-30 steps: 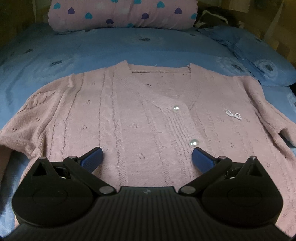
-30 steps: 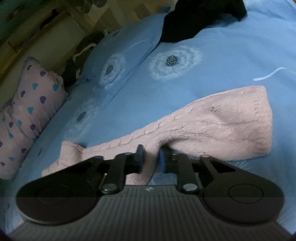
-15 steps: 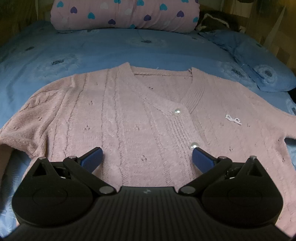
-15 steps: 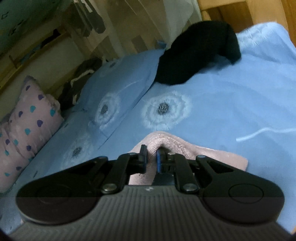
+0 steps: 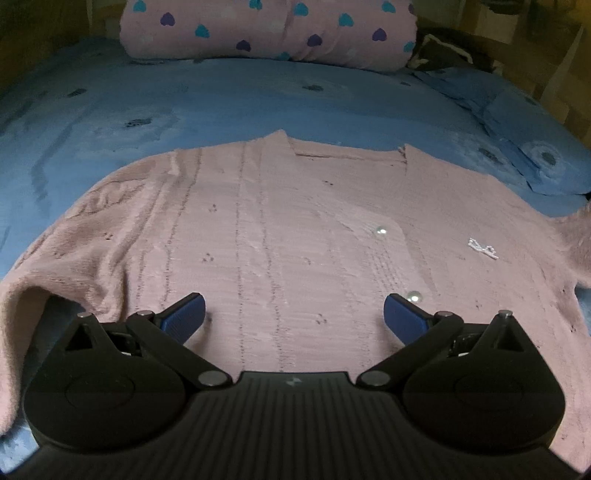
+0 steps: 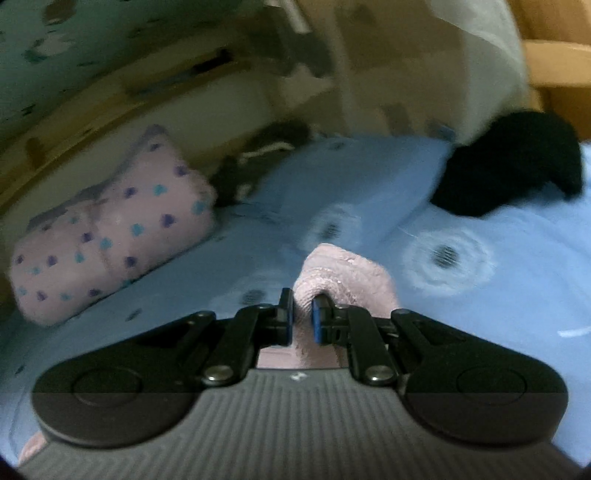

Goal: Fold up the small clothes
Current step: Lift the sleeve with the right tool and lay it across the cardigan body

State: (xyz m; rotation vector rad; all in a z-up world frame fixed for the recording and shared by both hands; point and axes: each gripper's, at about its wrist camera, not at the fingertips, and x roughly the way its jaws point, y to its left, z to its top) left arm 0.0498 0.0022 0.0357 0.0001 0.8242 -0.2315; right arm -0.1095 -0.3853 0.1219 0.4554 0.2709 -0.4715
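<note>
Your right gripper [image 6: 303, 315] clenches the pink knitted cardigan's [image 5: 295, 240] sleeve; your left gripper [image 5: 293, 317] hangs released above it.

Blue bed [image 5: 258, 99] — pink cardigan [image 5: 295, 240], heart pillow [image 5: 266, 29], black garment [image 6: 509, 162]

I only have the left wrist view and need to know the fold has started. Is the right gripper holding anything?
Observer: Yes, the right gripper is shut on a bunch of the pink cardigan.
Operator: Is that fabric off the bed?
Observer: It stands bunched above the blue bedsheet, raised at the gripper.
Operator: Anything else nearby on that side?
Observer: A black garment lies further back, by the blue pillow.
</note>
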